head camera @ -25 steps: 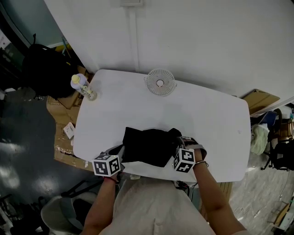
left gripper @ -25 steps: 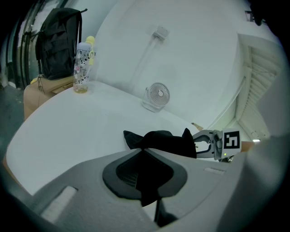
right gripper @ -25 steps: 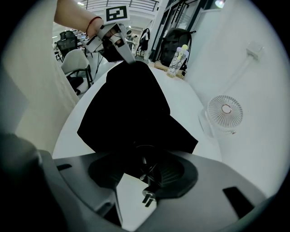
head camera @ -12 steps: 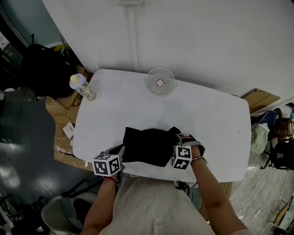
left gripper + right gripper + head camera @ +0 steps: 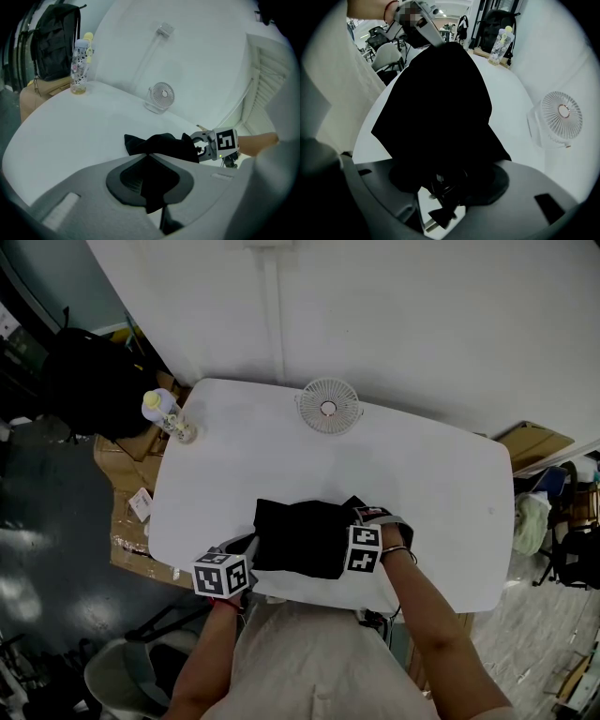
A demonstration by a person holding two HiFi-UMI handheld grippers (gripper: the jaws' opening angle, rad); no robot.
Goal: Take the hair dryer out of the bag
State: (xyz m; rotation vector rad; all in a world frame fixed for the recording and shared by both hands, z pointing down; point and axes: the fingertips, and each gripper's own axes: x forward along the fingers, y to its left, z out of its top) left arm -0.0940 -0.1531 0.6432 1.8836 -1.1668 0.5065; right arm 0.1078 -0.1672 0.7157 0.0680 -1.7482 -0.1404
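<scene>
- Bag [image 5: 305,538] lay at near edge of bench [image 5: 422,474], hair dryer hidden.
- Left tongs [image 5: 149,180] stayed clamped shut on its left edge.
- Right tongs [image 5: 440,187] moved in over right end, jaws apart, just closing slightly, fabric between.

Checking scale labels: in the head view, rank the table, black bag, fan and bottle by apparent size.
1. table
2. black bag
3. fan
4. bottle, only slightly smaller than the fan

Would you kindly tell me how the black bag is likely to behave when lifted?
Probably floppy: the black bag lies slumped on the table. Its fabric pinches thin in the left hand-held gripper, so it would likely drape, not hold shape.
</scene>
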